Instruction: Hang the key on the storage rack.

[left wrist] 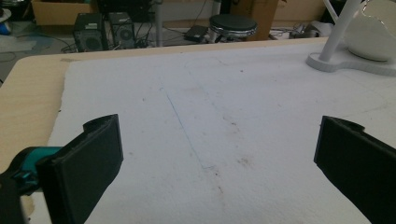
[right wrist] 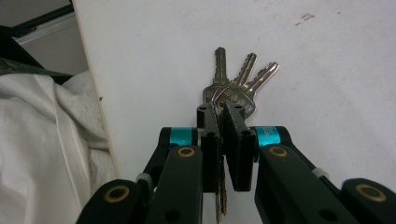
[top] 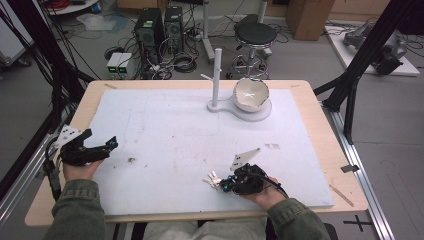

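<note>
Clamped in the right gripper [right wrist: 223,133], near the worktop's [top: 165,125] front edge, a bunch of keys [right wrist: 233,88] fans three silver blades flat on the white surface. Near the front-left corner, the left gripper [top: 102,145] hovers with jaws wide apart.

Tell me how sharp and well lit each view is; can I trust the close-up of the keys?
High view: even, dim light, soft shadows, fine detail grainy. Right gripper view: the bunch of silver metal keys is crisp, and so is the right tool shut on it; no glare. Left gripper view: the near black pads are slightly soft, and the white stand with its bowl is bright but readable.
</note>
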{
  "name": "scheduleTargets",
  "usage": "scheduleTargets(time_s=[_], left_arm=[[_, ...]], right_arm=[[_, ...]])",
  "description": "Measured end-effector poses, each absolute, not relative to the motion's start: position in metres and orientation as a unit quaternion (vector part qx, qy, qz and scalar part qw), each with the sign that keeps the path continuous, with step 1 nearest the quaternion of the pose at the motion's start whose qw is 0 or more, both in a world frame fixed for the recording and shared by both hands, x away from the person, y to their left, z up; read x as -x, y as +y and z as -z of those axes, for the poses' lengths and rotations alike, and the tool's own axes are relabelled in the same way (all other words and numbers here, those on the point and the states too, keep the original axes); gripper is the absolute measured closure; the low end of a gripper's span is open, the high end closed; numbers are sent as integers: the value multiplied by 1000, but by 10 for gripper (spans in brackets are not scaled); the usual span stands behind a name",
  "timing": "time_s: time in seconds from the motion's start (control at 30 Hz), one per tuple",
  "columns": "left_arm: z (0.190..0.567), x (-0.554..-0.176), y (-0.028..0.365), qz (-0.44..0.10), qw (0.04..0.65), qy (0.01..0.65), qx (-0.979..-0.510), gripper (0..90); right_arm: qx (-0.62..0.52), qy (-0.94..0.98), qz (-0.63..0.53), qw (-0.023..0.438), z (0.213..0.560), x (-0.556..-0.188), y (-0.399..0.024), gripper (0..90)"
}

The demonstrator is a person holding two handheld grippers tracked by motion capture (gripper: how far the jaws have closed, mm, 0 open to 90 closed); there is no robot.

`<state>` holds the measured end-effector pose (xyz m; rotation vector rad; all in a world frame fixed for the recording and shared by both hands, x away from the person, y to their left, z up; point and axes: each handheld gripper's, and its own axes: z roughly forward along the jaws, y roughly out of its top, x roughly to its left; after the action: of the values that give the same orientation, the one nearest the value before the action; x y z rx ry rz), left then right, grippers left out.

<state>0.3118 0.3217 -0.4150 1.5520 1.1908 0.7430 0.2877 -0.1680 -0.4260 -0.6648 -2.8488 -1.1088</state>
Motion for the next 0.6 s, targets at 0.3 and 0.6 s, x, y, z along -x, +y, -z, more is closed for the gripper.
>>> scheduleTargets(time_s=[0.3, 0.6], left_arm=[[415, -313, 322, -307, 501, 493, -641, 17], [415, -313, 321, -307, 498, 493, -644, 17]], right_arm=[[223, -897, 381, -8, 418, -289, -175, 853], [241, -879, 411, -22, 406, -294, -186, 853]])
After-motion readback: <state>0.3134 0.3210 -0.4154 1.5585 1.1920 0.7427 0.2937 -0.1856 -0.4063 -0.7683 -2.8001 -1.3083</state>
